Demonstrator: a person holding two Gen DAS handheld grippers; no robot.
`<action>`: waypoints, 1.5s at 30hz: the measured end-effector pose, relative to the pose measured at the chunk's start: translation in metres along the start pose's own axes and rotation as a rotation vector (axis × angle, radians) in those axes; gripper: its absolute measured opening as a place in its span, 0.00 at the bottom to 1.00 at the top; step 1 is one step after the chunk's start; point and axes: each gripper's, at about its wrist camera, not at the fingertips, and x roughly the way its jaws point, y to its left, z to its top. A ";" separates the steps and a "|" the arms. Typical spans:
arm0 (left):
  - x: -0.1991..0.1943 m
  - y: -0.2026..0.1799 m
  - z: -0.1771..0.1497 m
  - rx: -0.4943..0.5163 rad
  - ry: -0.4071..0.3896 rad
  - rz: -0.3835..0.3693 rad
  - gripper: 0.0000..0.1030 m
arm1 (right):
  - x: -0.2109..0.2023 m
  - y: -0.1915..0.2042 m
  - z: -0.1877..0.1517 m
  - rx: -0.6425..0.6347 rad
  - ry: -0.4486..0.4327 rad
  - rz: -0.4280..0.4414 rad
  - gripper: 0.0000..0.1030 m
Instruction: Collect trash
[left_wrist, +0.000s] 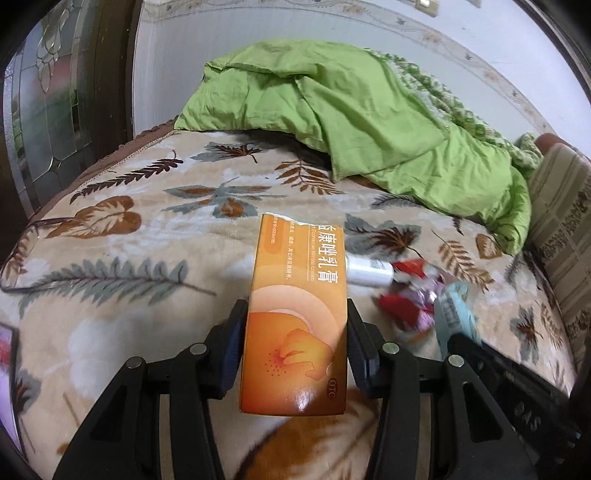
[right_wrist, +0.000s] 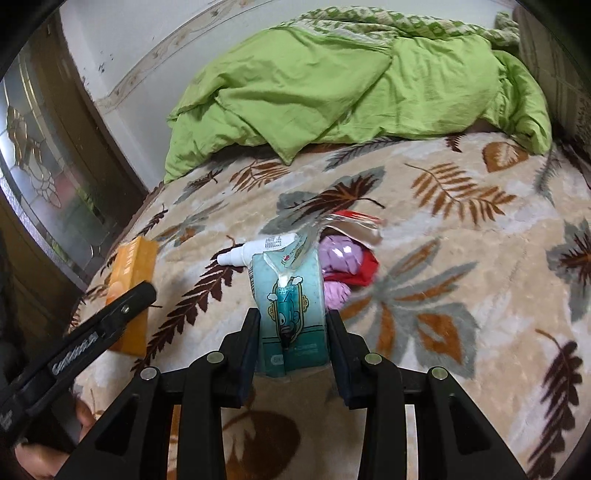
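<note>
My left gripper (left_wrist: 295, 314) is shut on an orange medicine carton (left_wrist: 295, 314), held lengthwise above the leaf-patterned blanket (left_wrist: 129, 229); the same orange carton (right_wrist: 131, 291) shows at the left of the right wrist view. My right gripper (right_wrist: 293, 321) is shut on a teal drink pouch (right_wrist: 291, 306) with a cartoon print, its torn top standing up. The teal pouch (left_wrist: 452, 310) also appears blurred at the right of the left wrist view. On the blanket beyond lie a white squeeze bottle (right_wrist: 255, 248), pink and red crumpled wrappers (right_wrist: 345, 266), and a clear-and-red wrapper (right_wrist: 354, 223).
A rumpled green duvet (right_wrist: 351, 85) covers the far half of the bed. A dark wooden door with patterned glass (right_wrist: 40, 177) stands at the left, beside a white wall. A striped pillow (left_wrist: 561, 229) lies at the right edge. A hand (right_wrist: 44, 448) shows at the lower left.
</note>
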 end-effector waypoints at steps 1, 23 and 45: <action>-0.006 -0.002 -0.004 0.005 0.001 -0.006 0.47 | -0.007 0.000 -0.002 -0.009 -0.011 -0.010 0.37; -0.094 -0.013 -0.096 0.168 -0.033 0.049 0.47 | -0.125 0.005 -0.089 -0.123 -0.110 -0.027 0.37; -0.083 -0.018 -0.095 0.207 -0.028 0.069 0.48 | -0.113 0.010 -0.090 -0.127 -0.085 -0.035 0.37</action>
